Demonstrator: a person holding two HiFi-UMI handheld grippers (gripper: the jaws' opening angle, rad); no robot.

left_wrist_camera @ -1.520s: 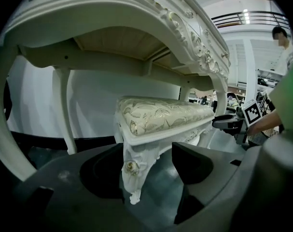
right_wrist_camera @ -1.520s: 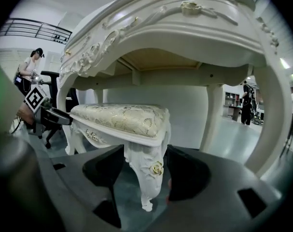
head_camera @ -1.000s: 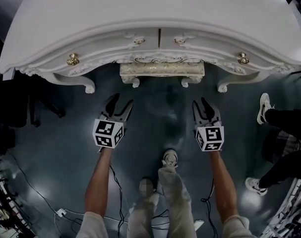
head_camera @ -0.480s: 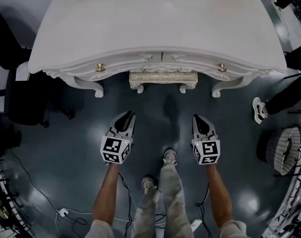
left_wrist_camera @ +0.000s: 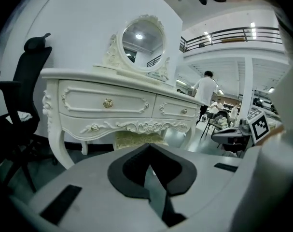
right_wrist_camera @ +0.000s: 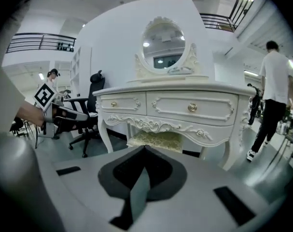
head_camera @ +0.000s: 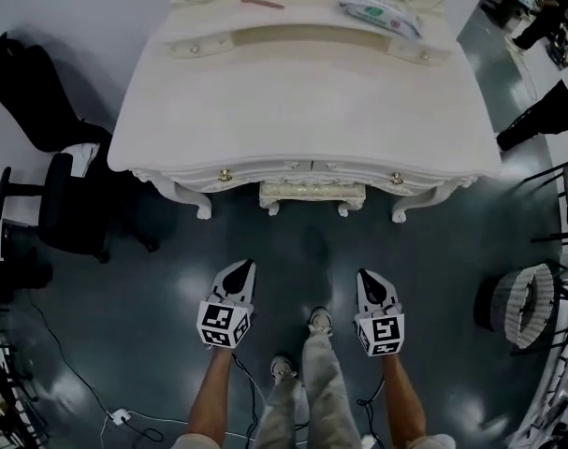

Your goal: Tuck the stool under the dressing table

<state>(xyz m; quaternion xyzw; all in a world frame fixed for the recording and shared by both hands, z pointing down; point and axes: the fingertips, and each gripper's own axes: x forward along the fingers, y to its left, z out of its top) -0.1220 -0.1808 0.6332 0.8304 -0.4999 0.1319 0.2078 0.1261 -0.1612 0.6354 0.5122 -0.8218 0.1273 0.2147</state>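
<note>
Stool (head_camera: 312, 195) sits upper center of the head view, tucked under the front edge of the dressing table (head_camera: 302, 110), between its 2 front legs. Left gripper (head_camera: 243, 269) jaws have just been closing and now meet on nothing. Right gripper (head_camera: 367, 277) is pinched together too, empty. Both are well apart from the stool. It likely has a stiff frame and soft cushion and slides easily. Grab the carved rim, not the padding.
</note>
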